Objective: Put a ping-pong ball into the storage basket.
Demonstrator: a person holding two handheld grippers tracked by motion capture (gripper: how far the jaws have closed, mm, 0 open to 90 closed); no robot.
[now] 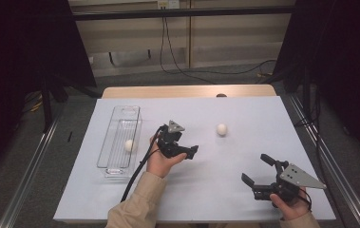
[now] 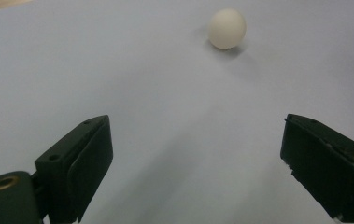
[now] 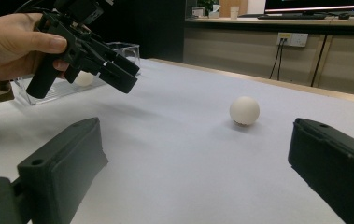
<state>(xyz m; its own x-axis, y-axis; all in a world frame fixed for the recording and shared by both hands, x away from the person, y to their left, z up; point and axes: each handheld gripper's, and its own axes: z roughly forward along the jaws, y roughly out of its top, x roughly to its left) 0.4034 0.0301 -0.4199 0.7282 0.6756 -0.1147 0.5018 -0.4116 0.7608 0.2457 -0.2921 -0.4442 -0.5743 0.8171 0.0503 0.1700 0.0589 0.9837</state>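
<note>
A white egg (image 1: 222, 129) lies on the white table sheet, right of centre. My left gripper (image 1: 193, 152) hovers to the left of it, pointing toward it, with its jaws open and empty. In the left gripper view the egg (image 2: 227, 29) lies well ahead of the left gripper (image 2: 193, 158). A second egg (image 1: 129, 145) rests inside the clear tray (image 1: 113, 168) at the left. My right gripper (image 1: 255, 167) stands open and empty near the front right. Its own view has the egg (image 3: 244, 111) ahead, the left gripper (image 3: 130, 78) in a hand, and the tray's egg (image 3: 83, 78) behind.
The clear tray (image 3: 127, 48) is long and narrow, standing lengthwise along the sheet's left side. The sheet (image 1: 263, 109) covers a wooden table whose far edge (image 1: 187, 91) shows. Cables trail on the floor beyond. Metal rails run along both sides of the table.
</note>
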